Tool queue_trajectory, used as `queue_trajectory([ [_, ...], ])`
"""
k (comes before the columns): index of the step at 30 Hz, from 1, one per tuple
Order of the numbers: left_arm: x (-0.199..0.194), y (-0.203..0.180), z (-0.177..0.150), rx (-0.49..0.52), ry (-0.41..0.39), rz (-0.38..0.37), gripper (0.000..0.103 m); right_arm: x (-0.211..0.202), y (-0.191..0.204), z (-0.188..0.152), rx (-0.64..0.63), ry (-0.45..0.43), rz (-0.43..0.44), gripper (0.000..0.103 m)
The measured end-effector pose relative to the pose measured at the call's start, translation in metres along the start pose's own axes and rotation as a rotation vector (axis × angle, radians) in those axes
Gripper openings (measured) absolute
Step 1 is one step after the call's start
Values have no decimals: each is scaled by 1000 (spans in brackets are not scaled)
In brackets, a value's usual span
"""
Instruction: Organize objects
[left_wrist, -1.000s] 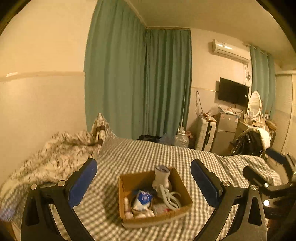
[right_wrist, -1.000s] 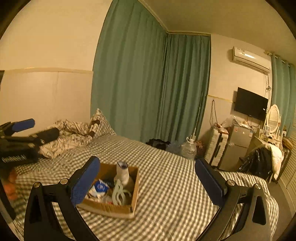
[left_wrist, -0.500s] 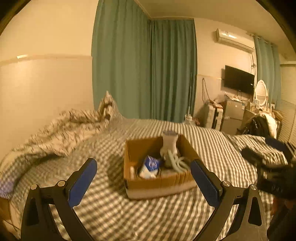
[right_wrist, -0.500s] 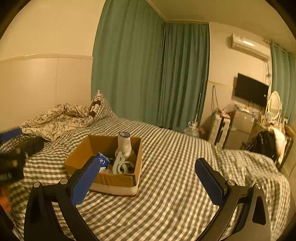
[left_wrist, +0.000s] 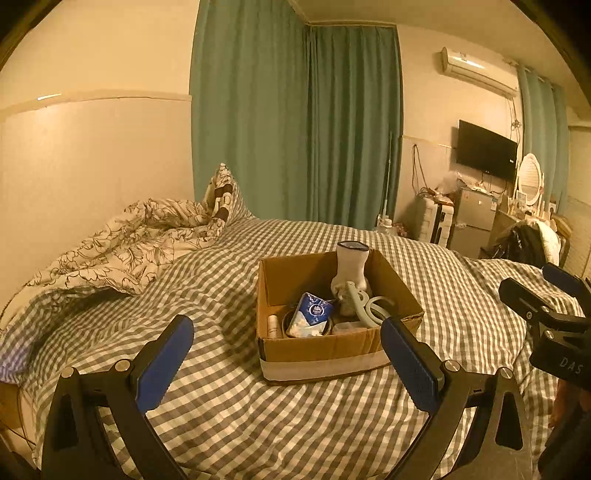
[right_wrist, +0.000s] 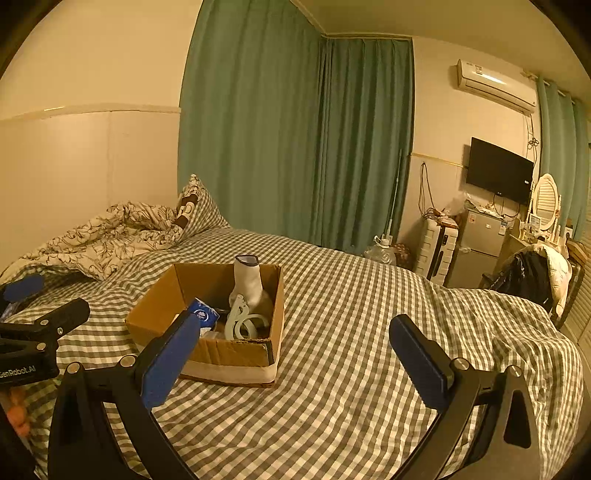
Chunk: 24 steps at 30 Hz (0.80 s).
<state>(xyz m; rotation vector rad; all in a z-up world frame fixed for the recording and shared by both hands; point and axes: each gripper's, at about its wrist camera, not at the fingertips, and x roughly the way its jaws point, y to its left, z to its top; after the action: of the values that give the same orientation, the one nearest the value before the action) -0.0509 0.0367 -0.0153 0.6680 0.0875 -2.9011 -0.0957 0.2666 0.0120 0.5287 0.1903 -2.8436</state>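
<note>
A cardboard box (left_wrist: 334, 347) sat open on the bed (left_wrist: 229, 417), whose gingham cover of grey and white checks lay in soft ridges. A crumpled floral duvet (left_wrist: 122, 254) was heaped at the far left against the pale wall, with a pillow (left_wrist: 221, 192) propped behind it. Teal curtains (left_wrist: 295, 122) hung in long folds across the far corner. On the far right stood a wall television (left_wrist: 485, 151), an air conditioner (left_wrist: 478, 72) above it, an oval mirror (left_wrist: 530, 177) and a small fridge (left_wrist: 472, 221).

Inside the box a white boot-shaped piece (left_wrist: 351, 269) stood upright at the far wall, pale curved plastic loops (left_wrist: 364, 304) leaned before it, and a blue tissue pack (left_wrist: 310, 317) lay tilted beside a small bottle (left_wrist: 272, 325); the things beneath them were too dim to make out.

The left claw (left_wrist: 286, 363) hung wide and empty just short of the box, its blue ribbed pads (left_wrist: 164, 363) either side of the near wall. The right claw (right_wrist: 291, 363) was equally wide and empty over bare bedding right of the box (right_wrist: 229, 354), its left pad (right_wrist: 170, 363) covering the box's near corner. Each claw showed only partly at the edge of the other's view.
</note>
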Motion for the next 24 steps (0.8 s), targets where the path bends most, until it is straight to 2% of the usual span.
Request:
queue_trajectory([
  [24,7,-5,-4,33,29,14,103,-1,-2,0,16,0,8,103],
])
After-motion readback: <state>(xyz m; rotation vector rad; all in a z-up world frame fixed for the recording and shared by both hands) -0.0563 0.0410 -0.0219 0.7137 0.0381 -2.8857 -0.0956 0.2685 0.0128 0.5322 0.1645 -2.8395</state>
